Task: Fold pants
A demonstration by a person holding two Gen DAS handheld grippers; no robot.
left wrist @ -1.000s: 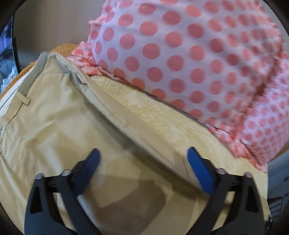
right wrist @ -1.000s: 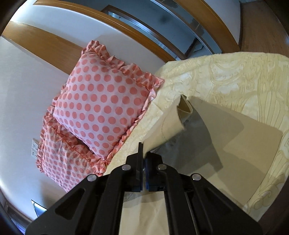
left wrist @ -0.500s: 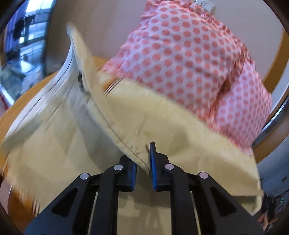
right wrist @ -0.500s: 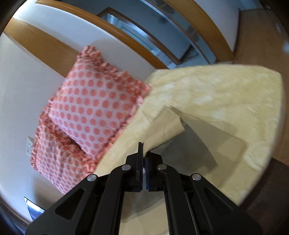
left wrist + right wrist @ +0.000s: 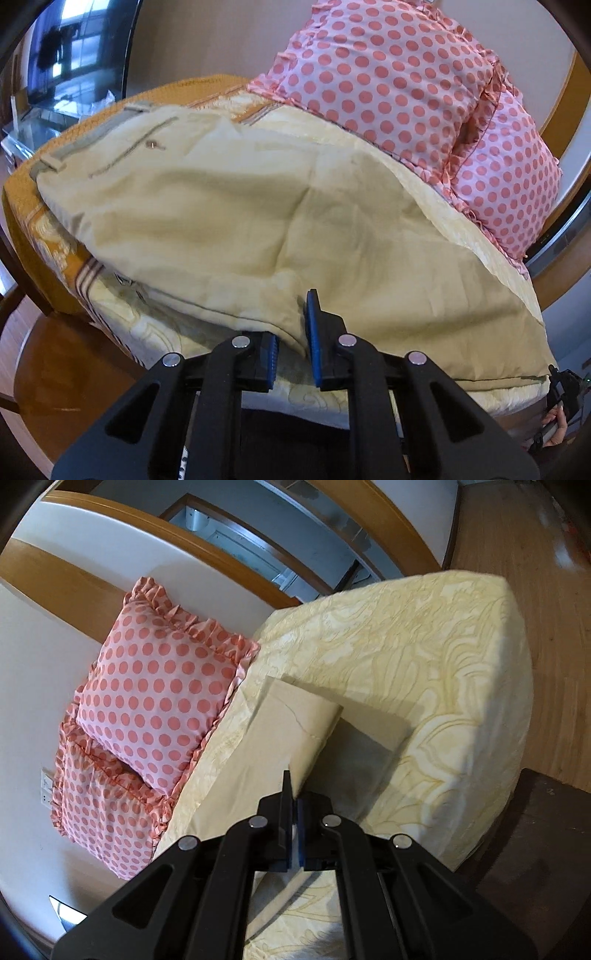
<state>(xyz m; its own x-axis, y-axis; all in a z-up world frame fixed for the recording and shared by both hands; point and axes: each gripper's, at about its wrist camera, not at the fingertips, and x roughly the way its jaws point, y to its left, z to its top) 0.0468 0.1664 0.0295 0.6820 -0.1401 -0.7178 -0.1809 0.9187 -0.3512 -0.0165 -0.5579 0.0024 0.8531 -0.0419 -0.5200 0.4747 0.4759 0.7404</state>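
Beige pants (image 5: 258,206) lie spread across the bed, the waistband with a belt loop and a back pocket at the far left. My left gripper (image 5: 291,339) is shut on the near edge of the pants at the bed's front. My right gripper (image 5: 293,812) is shut on a pant leg (image 5: 295,731) and holds its end lifted above the bed, casting a shadow on the fabric below.
Two pink polka-dot pillows (image 5: 406,85) lean against the wall behind the pants, also in the right wrist view (image 5: 159,698). The cream patterned bedspread (image 5: 424,657) covers the bed. An orange blanket (image 5: 33,206) lies at the left edge. Wooden floor (image 5: 554,590) lies beyond.
My left gripper closed on the pants' edge and pulled back toward the bed's front. My right gripper rose and drew back with the pant leg.
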